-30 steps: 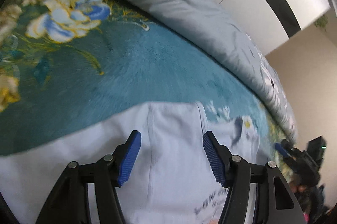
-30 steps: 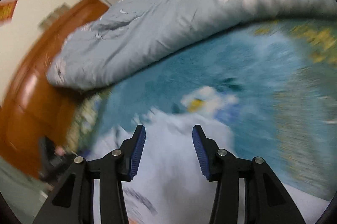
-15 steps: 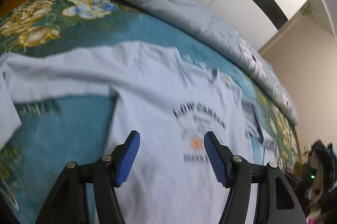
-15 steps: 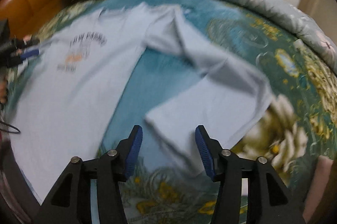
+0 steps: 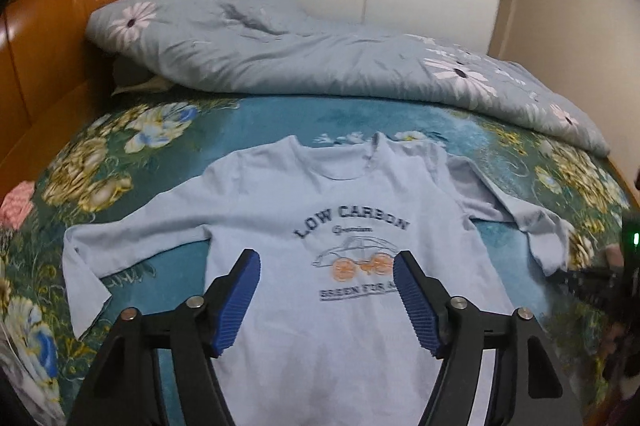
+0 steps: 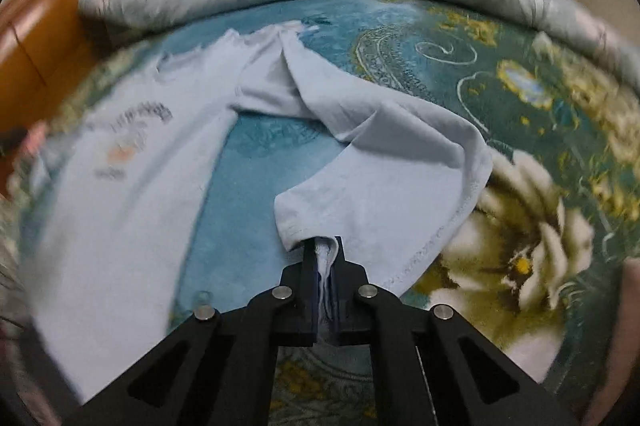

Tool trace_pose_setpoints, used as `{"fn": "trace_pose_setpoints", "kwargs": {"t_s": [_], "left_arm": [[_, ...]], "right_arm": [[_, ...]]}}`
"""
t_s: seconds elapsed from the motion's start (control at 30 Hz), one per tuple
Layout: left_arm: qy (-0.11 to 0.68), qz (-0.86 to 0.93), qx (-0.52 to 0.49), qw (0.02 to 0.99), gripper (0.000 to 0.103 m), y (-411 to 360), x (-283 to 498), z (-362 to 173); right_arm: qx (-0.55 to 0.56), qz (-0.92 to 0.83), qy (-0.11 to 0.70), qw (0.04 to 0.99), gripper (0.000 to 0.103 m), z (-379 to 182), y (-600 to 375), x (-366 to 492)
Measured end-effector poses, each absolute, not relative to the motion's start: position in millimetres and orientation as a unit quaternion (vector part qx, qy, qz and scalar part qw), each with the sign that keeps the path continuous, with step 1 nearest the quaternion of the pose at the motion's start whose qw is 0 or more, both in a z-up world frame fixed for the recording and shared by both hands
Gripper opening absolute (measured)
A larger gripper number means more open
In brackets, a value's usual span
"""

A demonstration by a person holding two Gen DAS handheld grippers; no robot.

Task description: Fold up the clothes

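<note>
— Pale blue cotton, that T-shirt, lying front-up on the teal floral blanket. Can you read the print?

— Most of it. "LOW CARBON" in a dark arch across the chest, a small cursive word under it that is too blurred to read, then a line-drawn car with orange wheels. The bottom line is partly behind a finger, and I cannot make it out.

— What about the left gripper?

— Above the shirt's lower front, jaws wide and opening further, nothing pressed between the blue pads.

— And the right gripper?

— Clamped tight on the hem of the shirt's sleeve; a bunch of cloth shows squeezed between its fingers. That sleeve is folded over on itself, out to the side of the body.

— Behind the shirt?

— A grey-blue daisy-print duvet heaped along the far edge, with an orange wooden headboard beside it.
</note>
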State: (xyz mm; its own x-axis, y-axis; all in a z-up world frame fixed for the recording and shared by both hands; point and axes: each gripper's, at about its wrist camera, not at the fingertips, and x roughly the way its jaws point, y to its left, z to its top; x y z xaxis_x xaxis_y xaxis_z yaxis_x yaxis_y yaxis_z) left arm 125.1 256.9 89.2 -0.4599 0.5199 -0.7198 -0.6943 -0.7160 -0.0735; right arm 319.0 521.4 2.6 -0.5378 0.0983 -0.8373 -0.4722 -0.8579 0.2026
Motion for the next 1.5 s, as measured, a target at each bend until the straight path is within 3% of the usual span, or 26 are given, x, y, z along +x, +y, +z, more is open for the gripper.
{"fn": "trace_pose_setpoints", "kwargs": {"t_s": [0.17,0.43,0.6,0.87,1.0,1.2,1.5], "left_arm": [[0.111,0.843,-0.373,0.372,0.075,263,132,96],[0.076,0.849,-0.39,0.348,0.075,224,115,76],[0.017,0.861,-0.408,0.303,0.075,172,79,56],[-0.06,0.871,-0.413,0.26,0.075,111,18,33],[-0.096,0.87,-0.412,0.252,0.075,93,-5,26],[-0.148,0.854,-0.437,0.24,0.075,69,-18,7],[-0.185,0.861,-0.432,0.194,0.075,25,-25,4]], "right_arm": [[-0.36,0.876,0.297,0.121,0.004,63,542,330],[-0.207,0.901,0.377,0.057,0.004,184,559,336],[-0.204,0.9,0.375,0.084,0.004,209,549,298],[-0.166,0.862,0.473,0.066,0.004,232,534,234],[-0.122,0.878,0.455,0.086,0.004,259,516,210],[-0.211,0.872,0.435,0.073,0.004,220,477,125],[-0.399,0.827,0.392,0.056,0.005,71,393,-24]]}}
